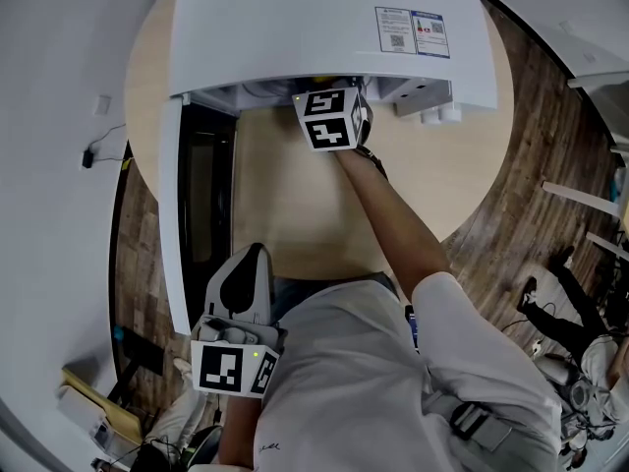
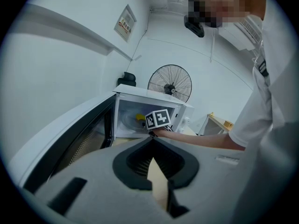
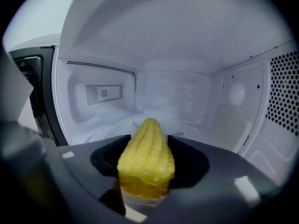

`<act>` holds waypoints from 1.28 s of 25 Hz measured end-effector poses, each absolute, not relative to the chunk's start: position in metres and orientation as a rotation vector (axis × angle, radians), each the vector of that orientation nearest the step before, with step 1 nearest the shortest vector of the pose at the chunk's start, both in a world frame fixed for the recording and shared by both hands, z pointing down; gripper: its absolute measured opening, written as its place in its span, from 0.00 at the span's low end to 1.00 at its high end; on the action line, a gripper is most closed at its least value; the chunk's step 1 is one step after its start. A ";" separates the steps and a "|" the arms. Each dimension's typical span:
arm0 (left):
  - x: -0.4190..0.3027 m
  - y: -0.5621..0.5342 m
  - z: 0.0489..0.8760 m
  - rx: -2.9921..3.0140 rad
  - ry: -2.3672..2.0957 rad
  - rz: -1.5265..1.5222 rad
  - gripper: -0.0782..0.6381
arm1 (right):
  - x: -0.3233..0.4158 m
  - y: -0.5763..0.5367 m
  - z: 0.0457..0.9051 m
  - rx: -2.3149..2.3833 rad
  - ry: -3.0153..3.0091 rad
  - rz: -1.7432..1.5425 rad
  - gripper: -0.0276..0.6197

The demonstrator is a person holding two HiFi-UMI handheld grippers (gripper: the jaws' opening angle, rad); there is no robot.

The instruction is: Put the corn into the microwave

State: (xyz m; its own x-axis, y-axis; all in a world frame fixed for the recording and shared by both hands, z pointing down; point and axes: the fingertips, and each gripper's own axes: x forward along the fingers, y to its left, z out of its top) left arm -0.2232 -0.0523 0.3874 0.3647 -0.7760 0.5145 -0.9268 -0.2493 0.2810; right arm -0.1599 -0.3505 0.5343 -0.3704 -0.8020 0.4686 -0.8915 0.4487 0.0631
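The yellow corn (image 3: 145,162) is clamped between the jaws of my right gripper (image 3: 147,143), tip pointing forward. It hangs inside the white microwave (image 1: 324,28) cavity, above the glass turntable (image 3: 114,123). In the head view only the marker cube of the right gripper (image 1: 330,118) shows at the oven's mouth; the jaws are hidden under its top. From the left gripper view the corn (image 2: 139,118) appears as a yellow spot in the cavity. My left gripper (image 1: 249,259) is held low near the person's body, jaws together and holding nothing, pointing at the oven (image 2: 149,108).
The microwave door (image 1: 201,214) stands swung open to the left, beside the left gripper. The oven sits on a round wooden table (image 1: 295,214) over a plank floor. A standing fan (image 2: 170,82) is behind the oven. Another person's legs (image 1: 565,298) are at the right.
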 end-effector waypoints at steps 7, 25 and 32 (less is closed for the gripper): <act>-0.223 -0.051 0.387 2.093 -1.471 0.363 0.10 | -0.162 -0.350 0.537 1.404 -2.238 0.204 0.44; -0.223 -0.050 0.384 2.101 -1.468 0.351 0.10 | -0.161 -0.346 0.544 1.382 -2.208 0.182 0.45; -0.218 -0.050 0.383 2.110 -1.458 0.348 0.10 | -0.158 -0.344 0.544 1.382 -2.215 0.198 0.48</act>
